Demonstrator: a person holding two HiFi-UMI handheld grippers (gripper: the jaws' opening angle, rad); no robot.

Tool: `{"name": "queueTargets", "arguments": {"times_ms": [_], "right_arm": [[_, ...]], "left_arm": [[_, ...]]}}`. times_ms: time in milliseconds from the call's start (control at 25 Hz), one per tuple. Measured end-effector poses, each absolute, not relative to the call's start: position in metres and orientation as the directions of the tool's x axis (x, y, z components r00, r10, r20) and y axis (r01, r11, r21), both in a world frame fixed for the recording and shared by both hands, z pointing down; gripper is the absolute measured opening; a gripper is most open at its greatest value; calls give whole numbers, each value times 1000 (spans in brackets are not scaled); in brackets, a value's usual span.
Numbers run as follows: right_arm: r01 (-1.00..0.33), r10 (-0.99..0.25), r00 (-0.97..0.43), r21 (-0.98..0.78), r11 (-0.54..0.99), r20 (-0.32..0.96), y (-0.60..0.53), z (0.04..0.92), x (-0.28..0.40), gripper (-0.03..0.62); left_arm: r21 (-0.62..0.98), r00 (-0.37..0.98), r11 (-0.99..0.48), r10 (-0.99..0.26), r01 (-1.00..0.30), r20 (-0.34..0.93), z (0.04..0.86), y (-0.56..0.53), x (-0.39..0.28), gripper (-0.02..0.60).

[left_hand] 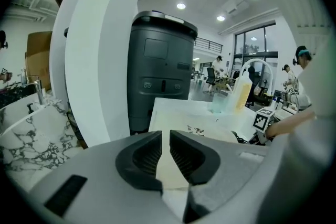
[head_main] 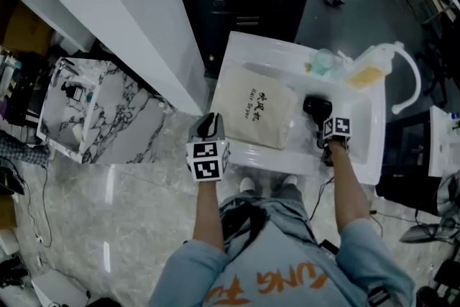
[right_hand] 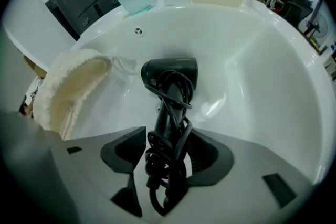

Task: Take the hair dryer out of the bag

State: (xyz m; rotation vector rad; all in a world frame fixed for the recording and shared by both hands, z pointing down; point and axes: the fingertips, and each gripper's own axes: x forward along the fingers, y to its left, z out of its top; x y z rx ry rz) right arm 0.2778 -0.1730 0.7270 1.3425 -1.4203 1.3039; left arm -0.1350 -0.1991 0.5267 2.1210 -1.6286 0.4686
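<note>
The right tool (right_hand: 167, 147) is clenched on the handle of the hair dryer (right_hand: 170, 73), where the black cord is wound, so the dryer's head points away from the tool, down into the white sink (right_hand: 262, 86). The beige bag (right_hand: 73, 92) lies just beside it at the left. The left tool (left_hand: 165, 149) is released and holds nothing, its jaws a little apart, near the bag's edge.
</note>
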Motion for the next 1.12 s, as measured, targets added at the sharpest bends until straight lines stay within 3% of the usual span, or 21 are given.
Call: {"name": "queueTargets", "arguments": {"times_ms": [280, 440, 560, 800, 960, 1120], "right_arm": [[-969, -267, -217, -240, -56, 939, -170, 702, 264, 330], [-977, -388, -185, -213, -28, 903, -181, 665, 272, 301], [-972, -537, -190, -235, -15, 822, -202, 618, 275, 220], [-974, -823, -149, -227, 25, 548, -238, 498, 272, 1], [-954, -962, -123, -296, 47, 242, -254, 405, 261, -3], [-901, -991, -134, -415, 124, -6, -259, 329, 237, -3]], "left_arm": [[161, 375, -339, -820, -927, 433, 502, -217, -83, 32], [176, 458, -423, -801, -889, 386, 484, -229, -42, 32], [180, 524, -492, -781, -852, 340, 466, -238, -10, 32], [176, 599, -574, -776, -800, 197, 407, -260, 35, 13], [209, 661, -635, -745, -743, 87, 361, -275, 65, 4], [230, 691, -672, -723, -704, 1, 320, -274, 81, 3]]}}
